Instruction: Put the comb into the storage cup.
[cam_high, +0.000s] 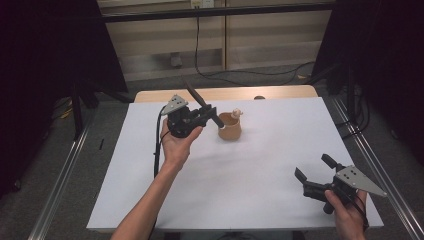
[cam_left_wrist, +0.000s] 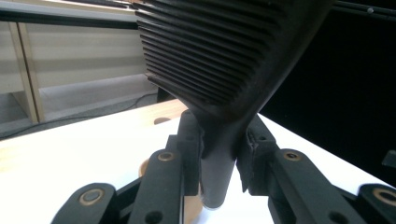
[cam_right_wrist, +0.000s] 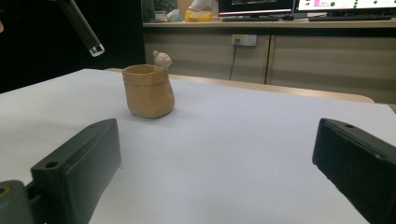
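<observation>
A white table (cam_high: 240, 195) seen from above, with a person's forearms coming in from the near edge, a two-jaw gripper held in each hand.

The left gripper (cam_high: 206, 112) is raised over the far left part of the table, its jaws pinching a black comb (cam_high: 202, 105) near the point where the toothed head narrows into the handle. In the left gripper view the comb (cam_left_wrist: 219, 60) looms large: a broad, dark, fan-shaped head lined with many fine parallel ridges, tapering down to a slim round handle whose blunt pale-rimmed tip pokes out below the jaws. The jaws press against the narrow neck from both sides. In the high view the comb lies at a slant, head pointing up and away to the left, handle end pointing right and down towards the pot.

Just to the right of that gripper stands a small tan clay pot (cam_high: 230, 127), shaped like a soft crumpled bag with an open mouth. A tiny pale bear figure (cam_high: 237, 113) sits on its far rim. In the right gripper view the pot (cam_right_wrist: 148, 91) stands upright on the table, and the comb's handle tip (cam_right_wrist: 86, 30) hangs above and to the left of it, not touching.

The right gripper (cam_high: 312, 172) rests low near the right front corner, well apart from the pot, its jaws spread wide with nothing between them
</observation>
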